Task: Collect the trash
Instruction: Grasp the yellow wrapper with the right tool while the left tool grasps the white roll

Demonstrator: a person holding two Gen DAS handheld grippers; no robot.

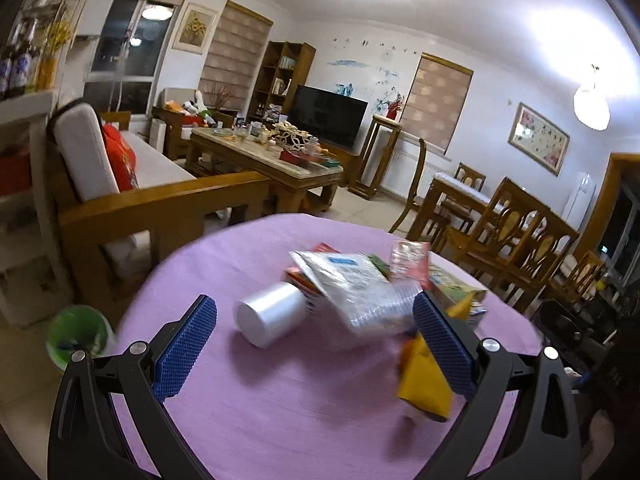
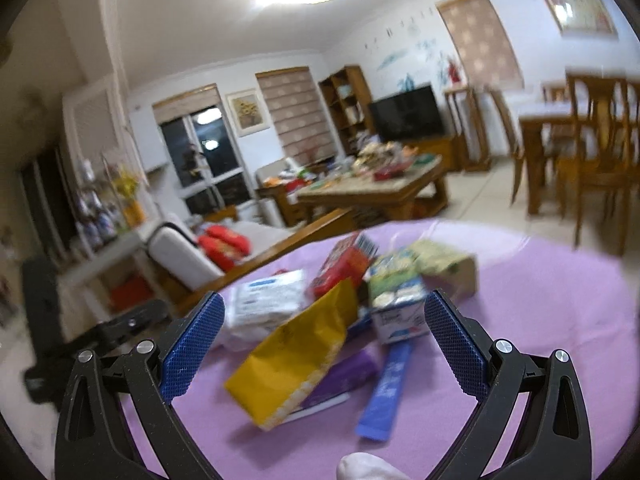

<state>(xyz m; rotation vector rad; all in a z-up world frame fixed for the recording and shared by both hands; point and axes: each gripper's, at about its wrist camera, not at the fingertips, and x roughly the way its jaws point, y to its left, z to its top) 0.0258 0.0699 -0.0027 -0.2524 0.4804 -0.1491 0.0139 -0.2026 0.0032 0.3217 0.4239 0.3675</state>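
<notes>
A pile of trash lies on a round table with a purple cloth (image 1: pixel 224 420). In the left wrist view I see a white paper cup (image 1: pixel 270 314) on its side, a silver-white plastic packet (image 1: pixel 356 284) and a yellow packet (image 1: pixel 424 380). My left gripper (image 1: pixel 314 344) is open, its jaws either side of the cup and packet, just above the cloth. In the right wrist view my right gripper (image 2: pixel 324 344) is open over the yellow packet (image 2: pixel 300 356), a blue stick wrapper (image 2: pixel 386 392), a purple wrapper (image 2: pixel 344 376), a milk carton (image 2: pixel 398 300), a red box (image 2: pixel 344 264) and a white packet (image 2: pixel 264 300).
A green bin (image 1: pixel 78 336) stands on the floor left of the table. A wooden sofa (image 1: pixel 132 200) is beyond it, with a cluttered coffee table (image 1: pixel 272 156), a TV (image 1: pixel 330 114) and dining chairs (image 1: pixel 516 236) farther off. The purple cloth (image 2: pixel 540 320) shows right of the pile.
</notes>
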